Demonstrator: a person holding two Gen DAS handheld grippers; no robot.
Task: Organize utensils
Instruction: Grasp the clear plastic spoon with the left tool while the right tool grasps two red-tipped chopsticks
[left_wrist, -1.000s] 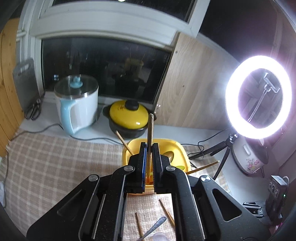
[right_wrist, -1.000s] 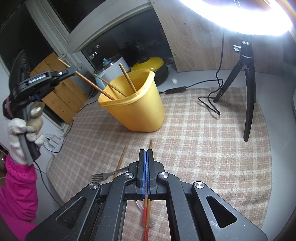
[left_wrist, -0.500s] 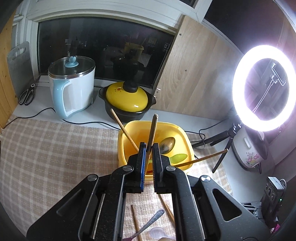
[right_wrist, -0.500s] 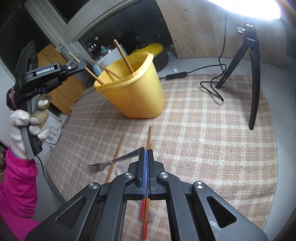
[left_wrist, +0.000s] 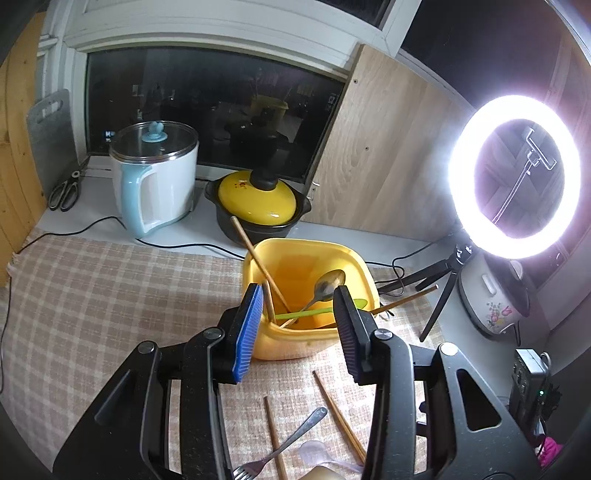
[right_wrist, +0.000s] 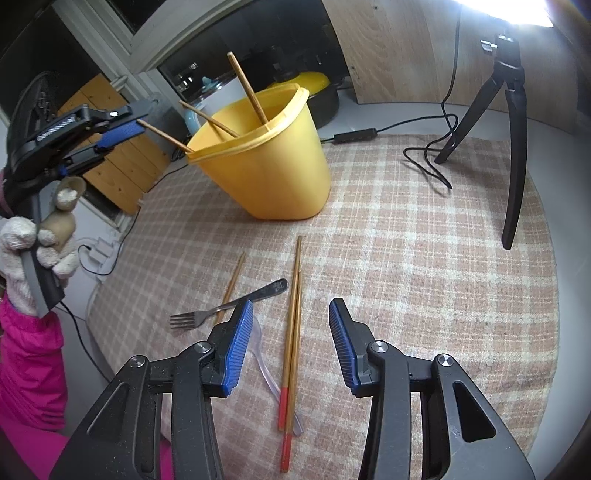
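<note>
A yellow bucket (left_wrist: 310, 343) (right_wrist: 273, 173) stands on the checked mat and holds several chopsticks, a metal spoon (left_wrist: 328, 284) and a green utensil (left_wrist: 317, 312). My left gripper (left_wrist: 298, 295) hovers at the bucket's near rim with its jaws opening. A wooden chopstick (left_wrist: 270, 306) stands loose in the bucket by the left pad, touched by neither pad. My right gripper (right_wrist: 291, 306) is low over the mat with its jaws opening. A red-tipped chopstick pair (right_wrist: 291, 332) lies between them, not pressed. A fork (right_wrist: 229, 306), a single chopstick (right_wrist: 232, 284) and a clear plastic spoon (right_wrist: 264, 358) lie beside it.
An electric kettle (left_wrist: 155, 181), a yellow-lidded black pot (left_wrist: 258, 206) and scissors (left_wrist: 66, 188) line the back ledge. A ring light (left_wrist: 515, 177) on a black tripod (right_wrist: 513, 147) stands right, with a cable (right_wrist: 424, 158) on the mat. A gloved hand (right_wrist: 22, 236) holds the left gripper.
Both grippers went from shut to open. The left one let go of its chopstick, which now leans in the bucket. The right one parted from the red-tipped pair on the mat.
</note>
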